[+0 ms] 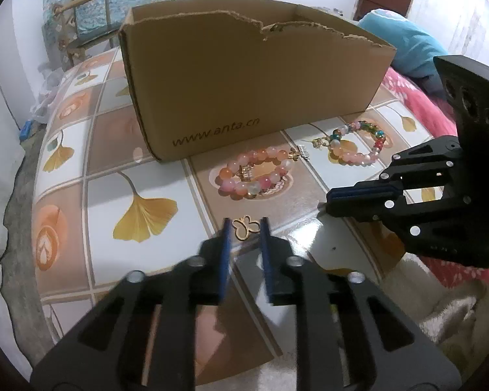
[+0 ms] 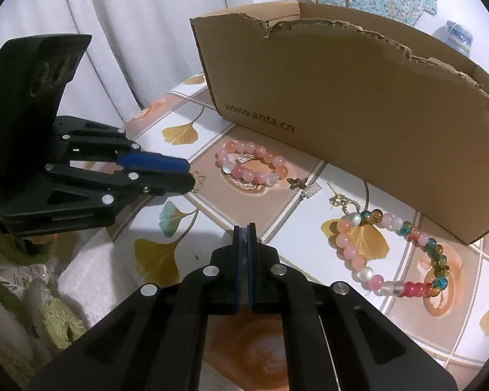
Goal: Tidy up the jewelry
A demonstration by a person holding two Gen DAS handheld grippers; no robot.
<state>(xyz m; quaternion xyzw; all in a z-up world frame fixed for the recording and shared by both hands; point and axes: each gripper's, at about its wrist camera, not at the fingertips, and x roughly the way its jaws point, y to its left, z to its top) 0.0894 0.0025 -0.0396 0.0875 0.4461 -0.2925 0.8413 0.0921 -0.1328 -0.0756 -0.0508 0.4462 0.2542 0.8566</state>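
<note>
My left claw [image 1: 246, 228] stands spread around the gold butterfly charm [image 1: 244, 227] on the surface [image 1: 140, 176]; my right claw [image 2: 244, 228] is pressed together, empty.

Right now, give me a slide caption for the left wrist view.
Left gripper open around a gold butterfly charm on the tiled table, two bead bracelets before a cardboard box.

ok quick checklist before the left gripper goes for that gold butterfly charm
1. Gold butterfly charm sits between the left gripper fingertips: ok.
2. Left gripper closed on it: not ok, pads stand apart.
3. Right gripper clear of the charm: ok, shut and empty.
4. Brown cardboard box open on top: ok.
5. Room inside the box: cannot tell.
6. Pink bead bracelet away from the charm: ok.
</note>
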